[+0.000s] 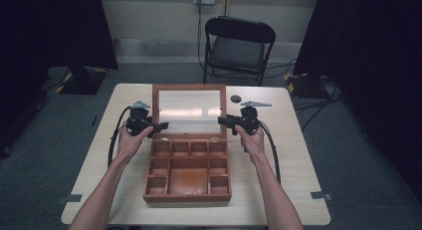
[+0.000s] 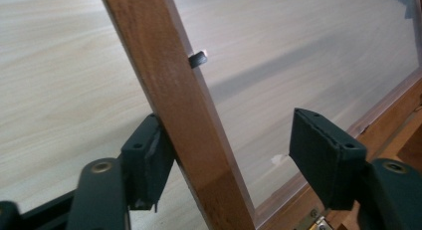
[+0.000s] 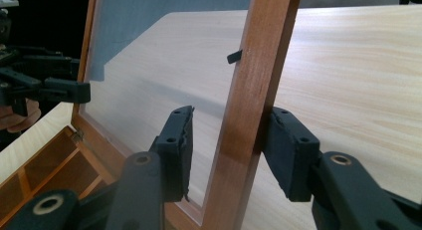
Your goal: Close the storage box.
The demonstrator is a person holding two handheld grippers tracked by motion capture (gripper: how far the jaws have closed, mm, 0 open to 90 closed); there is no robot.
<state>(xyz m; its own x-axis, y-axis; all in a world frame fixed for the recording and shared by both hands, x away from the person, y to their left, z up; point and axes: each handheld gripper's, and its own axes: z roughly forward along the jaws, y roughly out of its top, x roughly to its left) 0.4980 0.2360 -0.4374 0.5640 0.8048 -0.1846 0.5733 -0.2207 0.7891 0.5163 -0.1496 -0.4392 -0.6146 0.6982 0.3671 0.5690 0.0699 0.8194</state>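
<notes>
The table (image 1: 293, 155) is pale wood, and both claws work over its far half. On it, between the two claws and reaching toward the person from them, sits the wooden box (image 1: 188, 176), open, its inside split into small compartments around one larger middle one. Its lid (image 1: 189, 111) stands raised at the far edge of the box: a wooden frame around a clear pane, directly between the claws.

Beyond the table, behind the lid, stands a black folding chair (image 1: 238, 47). A small dark round object (image 1: 236, 98) lies on the table just beyond the right claw, near the lid's upper corner.

The left claw (image 1: 160, 125) is spread, straddling the lid's left side rail; in the left gripper view (image 2: 234, 158) the outer jaw touches the rail's outside face while the inner jaw stands well apart over the pane. The right claw (image 1: 222, 120) is also spread, around the lid's right side rail; in the right gripper view (image 3: 229, 150) the outer jaw sits against the rail and the inner jaw is apart from it. A small black clip (image 2: 198, 58) sticks out from the rail, above the jaws.
</notes>
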